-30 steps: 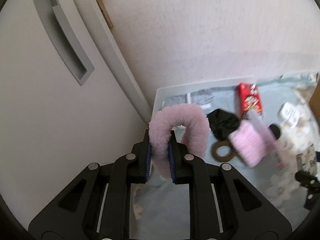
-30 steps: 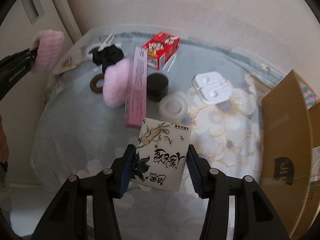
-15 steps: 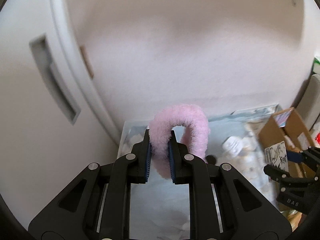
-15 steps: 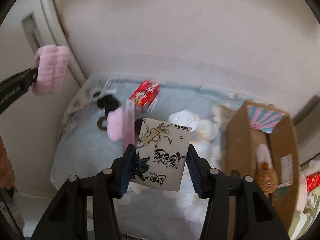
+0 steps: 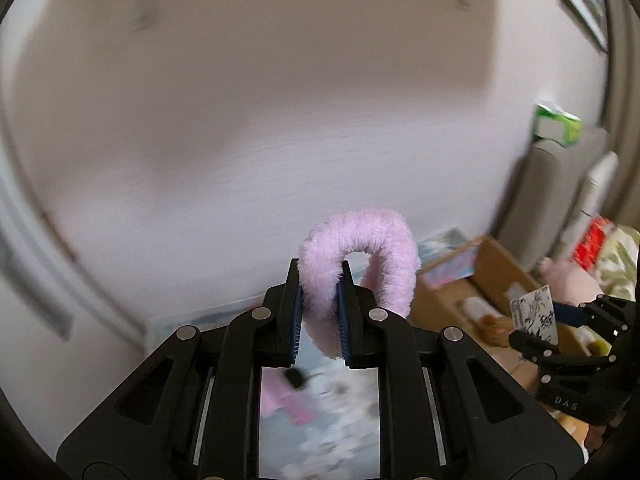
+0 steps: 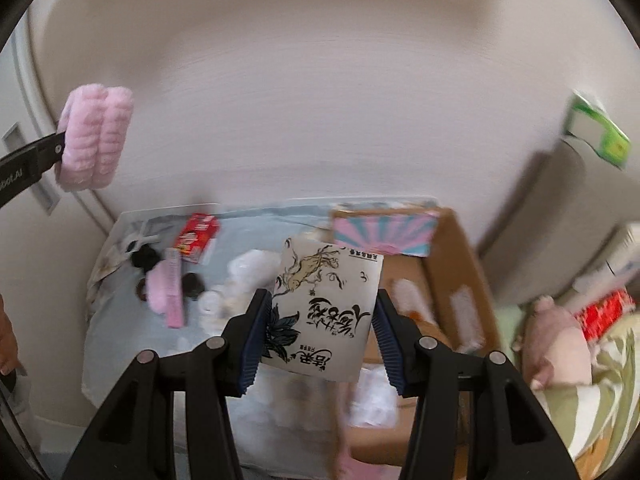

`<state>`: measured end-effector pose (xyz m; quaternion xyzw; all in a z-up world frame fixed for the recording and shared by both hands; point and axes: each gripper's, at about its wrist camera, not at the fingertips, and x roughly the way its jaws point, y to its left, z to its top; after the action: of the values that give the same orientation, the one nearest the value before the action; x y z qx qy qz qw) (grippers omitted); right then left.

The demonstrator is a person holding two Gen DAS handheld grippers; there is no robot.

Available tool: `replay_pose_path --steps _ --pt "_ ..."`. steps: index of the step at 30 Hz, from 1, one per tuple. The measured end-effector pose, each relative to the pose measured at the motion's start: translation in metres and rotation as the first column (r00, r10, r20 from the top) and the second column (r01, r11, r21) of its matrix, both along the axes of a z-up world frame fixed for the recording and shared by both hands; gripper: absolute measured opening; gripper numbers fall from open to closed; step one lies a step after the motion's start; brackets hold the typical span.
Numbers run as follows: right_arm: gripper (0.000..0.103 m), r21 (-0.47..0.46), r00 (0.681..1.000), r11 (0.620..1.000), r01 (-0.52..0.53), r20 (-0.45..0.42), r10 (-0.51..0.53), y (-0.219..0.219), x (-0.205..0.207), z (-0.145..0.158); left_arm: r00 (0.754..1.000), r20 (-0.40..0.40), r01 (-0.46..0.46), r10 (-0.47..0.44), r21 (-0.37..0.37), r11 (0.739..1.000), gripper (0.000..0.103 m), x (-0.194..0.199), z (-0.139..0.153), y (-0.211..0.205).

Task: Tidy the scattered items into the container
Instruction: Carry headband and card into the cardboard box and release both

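My left gripper [image 5: 319,312] is shut on a fluffy pink headband [image 5: 360,248], held high in the air; the right wrist view shows that headband [image 6: 96,136] at upper left. My right gripper [image 6: 320,336] is shut on a white packet with black ink drawings [image 6: 326,312], raised above the table beside the open cardboard box [image 6: 460,264]. In the left wrist view the packet [image 5: 534,314] and right gripper [image 5: 536,326] hang over the box [image 5: 496,276]. On the floral cloth [image 6: 120,320] lie a red box [image 6: 198,238], a pink tube [image 6: 174,292], a black scrunchie [image 6: 144,258] and other small items.
A pale wall stands behind the table, with a cabinet door [image 6: 16,128] at left. A pink plush toy [image 6: 556,340] and a striped blanket [image 6: 600,380] lie to the right of the box. A green-and-white carton [image 6: 596,132] sits on a grey unit at right.
Both grippers rose and swung right toward the cardboard box, each keeping its grip. The scattered items on the cloth dropped lower and left in view; the box came into view.
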<state>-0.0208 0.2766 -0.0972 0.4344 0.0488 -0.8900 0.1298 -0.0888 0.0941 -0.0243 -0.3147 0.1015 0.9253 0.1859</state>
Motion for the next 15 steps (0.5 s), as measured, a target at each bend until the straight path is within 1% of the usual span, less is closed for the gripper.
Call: replay_pose_path --steps 2,4,6,7,9,10,12,13,15 --pt "0.047 0.001 0.999 0.999 0.042 0.010 -0.042 0.021 0.002 -0.003 0.998 0.023 0.063 -0.063 0.001 0.998 0.013 0.000 -0.006 0.030" --pt "0.047 0.004 0.997 0.997 0.072 0.022 -0.072 0.038 0.004 -0.007 0.990 0.062 0.127 -0.127 0.005 0.992 0.013 -0.002 -0.016 0.059" --pt "0.047 0.015 0.994 0.995 0.104 0.040 -0.104 0.055 0.007 -0.013 0.974 0.123 0.188 -0.190 0.025 0.982 0.013 -0.004 -0.032 0.088" --pt "0.047 0.020 0.991 0.993 0.119 0.051 -0.120 0.062 0.008 -0.019 0.963 0.161 0.217 -0.217 0.021 0.976 0.013 -0.005 -0.044 0.104" --pt "0.047 0.030 0.986 0.989 0.146 0.072 -0.147 0.075 0.010 -0.028 0.943 0.225 0.251 -0.246 0.004 0.968 0.013 -0.005 -0.063 0.129" --pt "0.047 0.035 0.984 0.988 0.153 0.086 -0.156 0.081 0.012 -0.034 0.929 0.264 0.270 -0.260 -0.005 0.963 0.013 -0.005 -0.076 0.142" --pt "0.047 0.034 0.979 0.985 0.167 0.117 -0.170 0.090 0.014 -0.046 0.909 0.315 0.296 -0.272 -0.028 0.955 0.013 -0.008 -0.100 0.159" --pt "0.047 0.031 0.976 0.985 0.171 0.130 -0.173 0.094 0.015 -0.051 0.900 0.338 0.313 -0.277 -0.056 0.948 0.013 -0.007 -0.112 0.170" --pt "0.047 0.022 0.968 0.982 0.185 0.165 -0.186 0.102 0.016 -0.063 0.891 0.355 0.338 -0.284 -0.100 0.936 0.013 -0.004 -0.129 0.187"
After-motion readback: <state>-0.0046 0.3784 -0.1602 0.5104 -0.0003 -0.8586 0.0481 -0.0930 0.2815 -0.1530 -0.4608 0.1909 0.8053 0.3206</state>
